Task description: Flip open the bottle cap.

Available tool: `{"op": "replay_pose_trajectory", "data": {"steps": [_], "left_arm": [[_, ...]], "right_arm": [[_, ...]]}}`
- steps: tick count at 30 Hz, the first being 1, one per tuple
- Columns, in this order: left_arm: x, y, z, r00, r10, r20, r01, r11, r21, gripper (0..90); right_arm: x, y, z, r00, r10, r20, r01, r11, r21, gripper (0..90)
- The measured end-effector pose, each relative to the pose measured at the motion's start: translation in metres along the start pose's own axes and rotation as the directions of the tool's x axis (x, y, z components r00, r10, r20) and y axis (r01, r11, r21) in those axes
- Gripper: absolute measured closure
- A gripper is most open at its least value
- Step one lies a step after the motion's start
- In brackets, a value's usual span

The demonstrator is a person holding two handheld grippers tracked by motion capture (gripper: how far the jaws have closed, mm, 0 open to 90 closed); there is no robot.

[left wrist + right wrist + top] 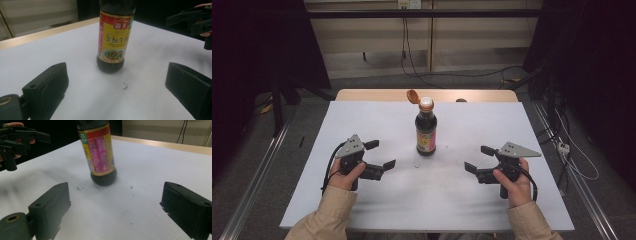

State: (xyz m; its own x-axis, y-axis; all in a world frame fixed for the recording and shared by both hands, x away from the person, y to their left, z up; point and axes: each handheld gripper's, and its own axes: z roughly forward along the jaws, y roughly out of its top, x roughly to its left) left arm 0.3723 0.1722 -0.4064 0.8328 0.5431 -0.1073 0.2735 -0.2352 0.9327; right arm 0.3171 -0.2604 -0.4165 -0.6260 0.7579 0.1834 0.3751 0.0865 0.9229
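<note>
**Dark sauce bottle upright at mid-desk, both grippers spread wide**

Dark glass and a yellow label mark the sauce bottle (426,131), which stands upright just above the centre of the high view, on the white desk (362,200). Its orange flip cap (413,96) hangs open, tipped back toward the upper left of the neck, so the pale mouth of the bottle is exposed.

I see my left gripper (379,154) at the lower left of that view, held in the person's left hand (346,175), its fingers released and spread wide with nothing between them. My right gripper (478,158) sits at the lower right in the right hand (511,181), fingers likewise released and holding nothing. Both point inward toward the bottle and stay well apart from it.

From the left gripper view the bottle (113,37) rises at upper centre, between and beyond the two black pads, with the other gripper at the upper right corner. From the right gripper view the bottle (98,155) leans in the frame at upper centre, a few dark specks (80,188) on the desk near its base.
</note>
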Motion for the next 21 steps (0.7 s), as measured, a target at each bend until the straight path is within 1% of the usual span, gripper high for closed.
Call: {"op": "replay_pose_trajectory", "data": {"steps": [3,4,6,10,18,21], "left_arm": [[0.000,-0.002,-0.002,1.0000,0.002,0.001,-0.002,1.0000,0.004,4.4],[0.000,-0.003,-0.002,1.0000,-0.002,0.000,0.002,1.0000,0.005,4.4],[0.001,-0.004,-0.004,1.0000,0.005,-0.003,-0.005,0.9999,0.010,4.4],[0.000,-0.005,-0.007,1.0000,0.004,-0.003,-0.004,1.0000,0.005,4.4],[0.001,-0.009,-0.014,0.9999,0.013,-0.008,-0.013,0.9998,0.013,4.4],[0.001,-0.011,-0.016,1.0000,0.004,-0.005,-0.004,0.9999,0.011,4.4]], "right_arm": [[-0.001,-0.004,-0.002,1.0000,-0.003,0.003,0.003,1.000,0.011,7.8],[-0.001,-0.005,-0.003,1.0000,0.000,0.004,0.000,1.000,0.010,7.8],[-0.002,-0.006,-0.005,1.0000,-0.003,0.000,0.003,1.000,0.015,7.8],[-0.002,-0.010,-0.007,1.0000,-0.004,0.006,0.004,1.000,0.025,7.8],[-0.003,-0.017,-0.014,0.9998,-0.011,0.019,0.010,1.000,0.028,8.1],[-0.004,-0.020,-0.017,0.9996,-0.017,0.023,0.016,0.999,0.031,8.2]]}}
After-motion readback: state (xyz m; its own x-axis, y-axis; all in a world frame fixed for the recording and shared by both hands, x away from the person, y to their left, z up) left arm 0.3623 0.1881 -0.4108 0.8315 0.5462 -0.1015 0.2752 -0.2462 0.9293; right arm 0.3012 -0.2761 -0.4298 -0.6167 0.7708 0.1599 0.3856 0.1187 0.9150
